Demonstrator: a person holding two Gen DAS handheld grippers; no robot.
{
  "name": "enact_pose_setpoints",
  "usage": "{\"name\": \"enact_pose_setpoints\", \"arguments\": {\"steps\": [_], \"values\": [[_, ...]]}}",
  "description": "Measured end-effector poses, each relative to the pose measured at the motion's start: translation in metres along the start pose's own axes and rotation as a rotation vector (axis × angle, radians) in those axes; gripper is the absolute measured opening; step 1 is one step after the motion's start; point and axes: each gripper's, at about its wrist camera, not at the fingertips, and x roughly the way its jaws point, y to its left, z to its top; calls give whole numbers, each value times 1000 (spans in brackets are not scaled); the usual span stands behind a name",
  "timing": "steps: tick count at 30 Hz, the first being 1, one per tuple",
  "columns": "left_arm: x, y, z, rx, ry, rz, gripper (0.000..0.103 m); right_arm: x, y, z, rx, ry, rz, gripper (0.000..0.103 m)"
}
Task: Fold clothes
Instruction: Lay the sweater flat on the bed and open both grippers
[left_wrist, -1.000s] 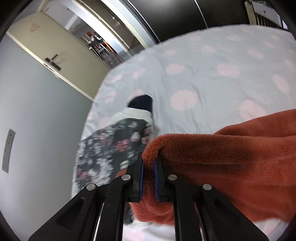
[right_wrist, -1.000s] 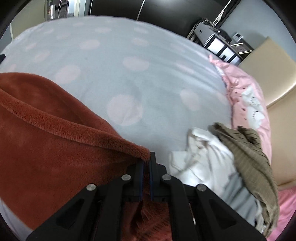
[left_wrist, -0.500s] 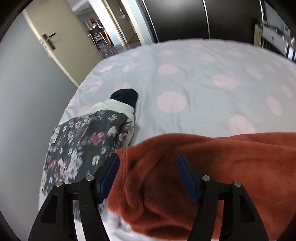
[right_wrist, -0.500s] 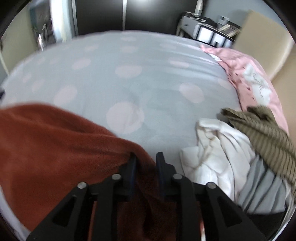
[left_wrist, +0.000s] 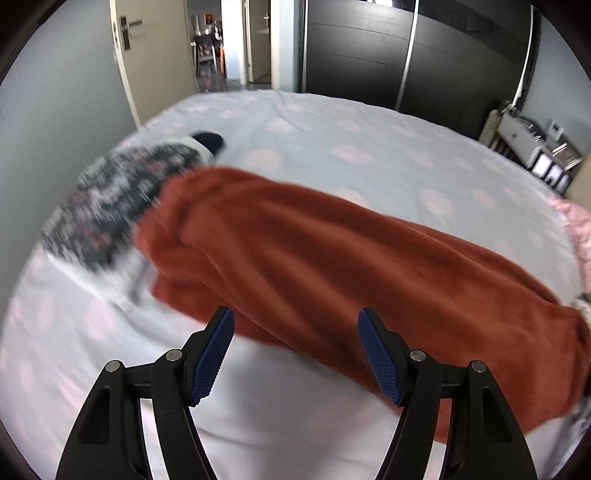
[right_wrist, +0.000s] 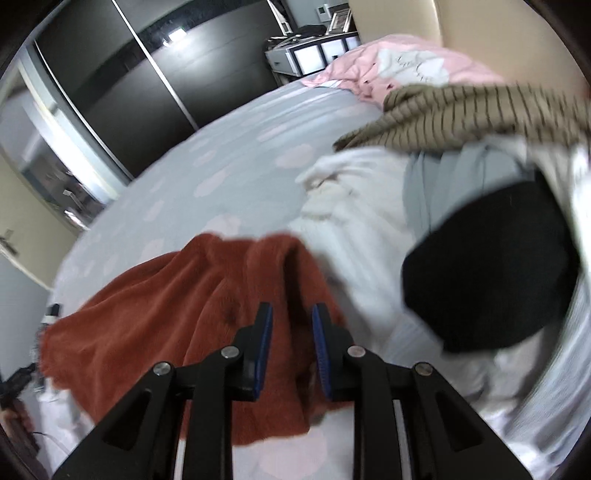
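A rust-red fleece garment (left_wrist: 332, 258) lies as a long folded band across the pale polka-dot bed sheet (left_wrist: 369, 155). My left gripper (left_wrist: 295, 350) hovers just in front of its near edge. It stands wide open and neither blue pad touches the fabric. In the right wrist view the fleece's (right_wrist: 177, 306) other end lies rumpled under my right gripper (right_wrist: 291, 339). That gripper's jaws stand a little apart, with fleece showing through the gap and no pad pressing on it.
A folded floral garment (left_wrist: 118, 206) with a dark navy piece (left_wrist: 208, 142) lies at the fleece's left end. On the right is an unfolded pile: white cloth (right_wrist: 351, 195), an olive striped sweater (right_wrist: 461, 110), a black garment (right_wrist: 491, 273). A pink duvet (right_wrist: 399, 62) and a dark wardrobe (left_wrist: 369, 55) stand behind.
Both grippers were shut on the fleece's corners. They have opened, let it go and drawn back, rolling as they went. The fleece now rests on the bed.
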Motion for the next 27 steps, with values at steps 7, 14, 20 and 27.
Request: {"name": "enact_pose_setpoints", "arguments": {"steps": [7, 14, 20, 27], "values": [[-1, -37, -60, -20, 33, -83, 71, 6, -15, -24, 50, 60, 78, 27], [3, -53, -68, 71, 52, 15, 71, 30, -11, -49, 54, 246, 75, 27], [22, -43, -76, 48, 118, 49, 71, 47, 19, -53, -97, 255, 20, 27], [12, -31, -80, -5, 111, 32, 71, 29, 36, -52, -163, 172, -41, 11]]}}
